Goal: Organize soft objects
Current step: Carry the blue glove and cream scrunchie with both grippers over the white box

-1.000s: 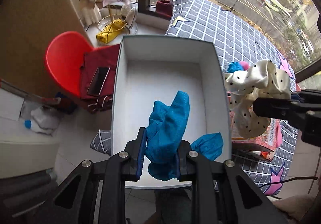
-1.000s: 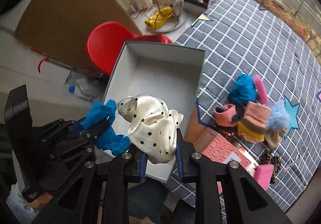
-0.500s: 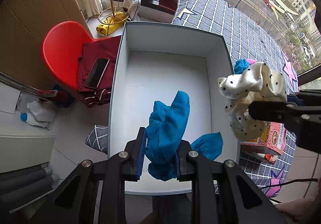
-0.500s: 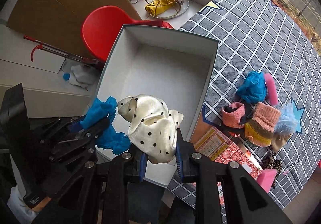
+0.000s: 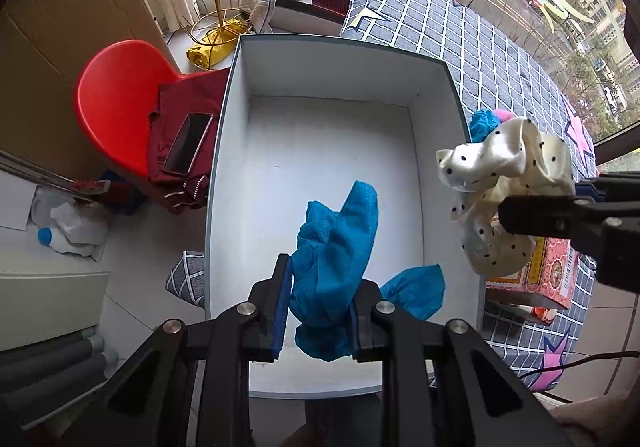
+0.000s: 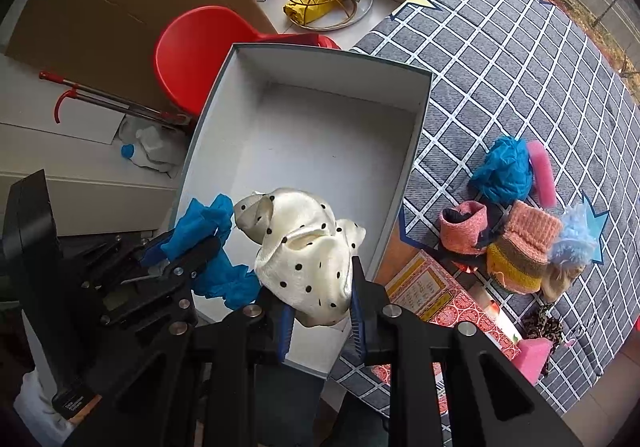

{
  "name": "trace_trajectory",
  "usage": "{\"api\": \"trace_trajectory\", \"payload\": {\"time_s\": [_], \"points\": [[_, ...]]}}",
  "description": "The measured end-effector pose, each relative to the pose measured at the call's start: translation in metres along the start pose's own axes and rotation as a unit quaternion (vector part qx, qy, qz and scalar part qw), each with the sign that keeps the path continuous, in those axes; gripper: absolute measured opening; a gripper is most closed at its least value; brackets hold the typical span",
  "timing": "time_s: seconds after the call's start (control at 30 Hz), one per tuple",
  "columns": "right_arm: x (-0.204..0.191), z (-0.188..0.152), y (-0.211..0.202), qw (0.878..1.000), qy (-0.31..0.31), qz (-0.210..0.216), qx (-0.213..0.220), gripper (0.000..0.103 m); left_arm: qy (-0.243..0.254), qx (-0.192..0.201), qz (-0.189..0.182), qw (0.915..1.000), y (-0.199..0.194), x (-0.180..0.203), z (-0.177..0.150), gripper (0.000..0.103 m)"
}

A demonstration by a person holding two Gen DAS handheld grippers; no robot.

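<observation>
Both grippers lower, closer over white box (image 5: 440, 151) than before. Left gripper (image 5: 320, 311) clamped on blue cloth (image 5: 336, 247) above box floor. Right gripper (image 6: 322, 321) clamped on polka-dot scrunchie (image 6: 308, 247) at box's right wall. Knit socks (image 6: 520, 247), pink sponge (image 6: 542, 171) right of box; red chair (image 5: 116, 99) left.

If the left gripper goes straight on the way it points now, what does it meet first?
Probably the white floor of the box. The left gripper, shut on the blue cloth, points steeply down into it, and nothing else lies there. Depth is unclear.
</observation>
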State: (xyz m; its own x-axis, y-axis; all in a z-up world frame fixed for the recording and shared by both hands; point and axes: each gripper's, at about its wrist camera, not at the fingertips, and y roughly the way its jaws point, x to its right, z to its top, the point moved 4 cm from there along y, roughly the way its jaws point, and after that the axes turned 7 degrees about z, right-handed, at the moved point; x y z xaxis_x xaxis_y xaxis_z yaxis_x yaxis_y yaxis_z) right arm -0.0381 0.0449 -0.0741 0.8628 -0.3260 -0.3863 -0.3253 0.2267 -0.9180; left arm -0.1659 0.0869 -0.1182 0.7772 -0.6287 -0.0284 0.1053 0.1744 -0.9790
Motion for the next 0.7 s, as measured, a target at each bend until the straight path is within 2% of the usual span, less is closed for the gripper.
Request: {"api": "trace_trajectory", "payload": {"time_s": [0.7], "points": [[-0.004, 0.003, 0.013, 1.0, -0.013, 0.0, -0.014, 0.025, 0.007, -0.019, 0.01, 0.9998, 0.014, 0.001, -0.005, 0.026]]}}
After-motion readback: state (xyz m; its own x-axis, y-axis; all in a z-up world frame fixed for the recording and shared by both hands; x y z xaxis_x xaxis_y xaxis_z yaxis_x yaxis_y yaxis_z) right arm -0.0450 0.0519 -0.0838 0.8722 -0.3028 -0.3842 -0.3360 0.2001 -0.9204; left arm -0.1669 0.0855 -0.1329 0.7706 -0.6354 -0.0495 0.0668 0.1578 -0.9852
